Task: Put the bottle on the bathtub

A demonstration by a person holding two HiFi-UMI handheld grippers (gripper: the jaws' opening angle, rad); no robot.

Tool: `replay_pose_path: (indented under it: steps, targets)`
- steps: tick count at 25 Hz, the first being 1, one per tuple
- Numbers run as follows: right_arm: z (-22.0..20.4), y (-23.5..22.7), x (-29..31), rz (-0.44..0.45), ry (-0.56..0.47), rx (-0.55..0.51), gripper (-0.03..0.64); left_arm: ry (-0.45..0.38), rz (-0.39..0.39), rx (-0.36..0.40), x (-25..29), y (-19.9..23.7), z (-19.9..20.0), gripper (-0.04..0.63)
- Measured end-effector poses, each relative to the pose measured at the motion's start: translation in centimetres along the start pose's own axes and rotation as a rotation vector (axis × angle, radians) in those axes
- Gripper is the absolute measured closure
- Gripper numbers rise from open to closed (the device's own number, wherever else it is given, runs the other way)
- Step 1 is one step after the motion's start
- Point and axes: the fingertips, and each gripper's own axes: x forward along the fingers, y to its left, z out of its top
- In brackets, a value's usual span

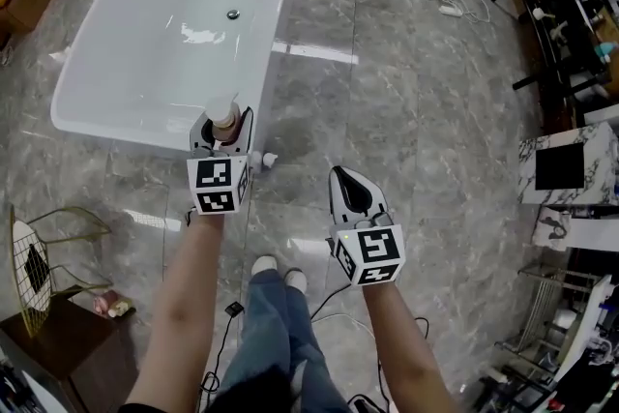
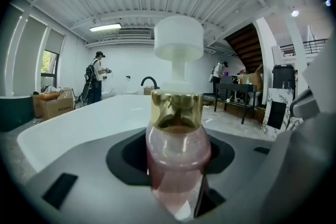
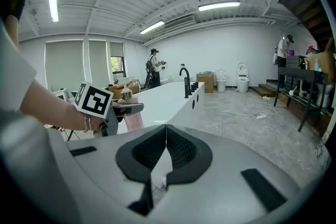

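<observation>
A glossy white freestanding bathtub (image 1: 126,34) fills the upper left. At its near end the left gripper (image 1: 223,123) pinches a clear pink plastic pump bottle (image 2: 177,157) (gold collar, white pump head), held upright. Whether the bottle is over the rim or just short of it is unclear. To the tub's right, above the grey marbled floor (image 1: 416,92), the right gripper (image 1: 354,191) has its jaws pressed together on nothing.
</observation>
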Motion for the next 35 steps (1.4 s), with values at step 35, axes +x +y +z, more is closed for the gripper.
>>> replay_pose_path:
  steps: [35]
  targets:
    - [16.0,8.4,-15.9,0.089,-0.151,-0.089,0.601,0.015,-0.011,-0.058,-19.4,-2.7,12.4,0.238]
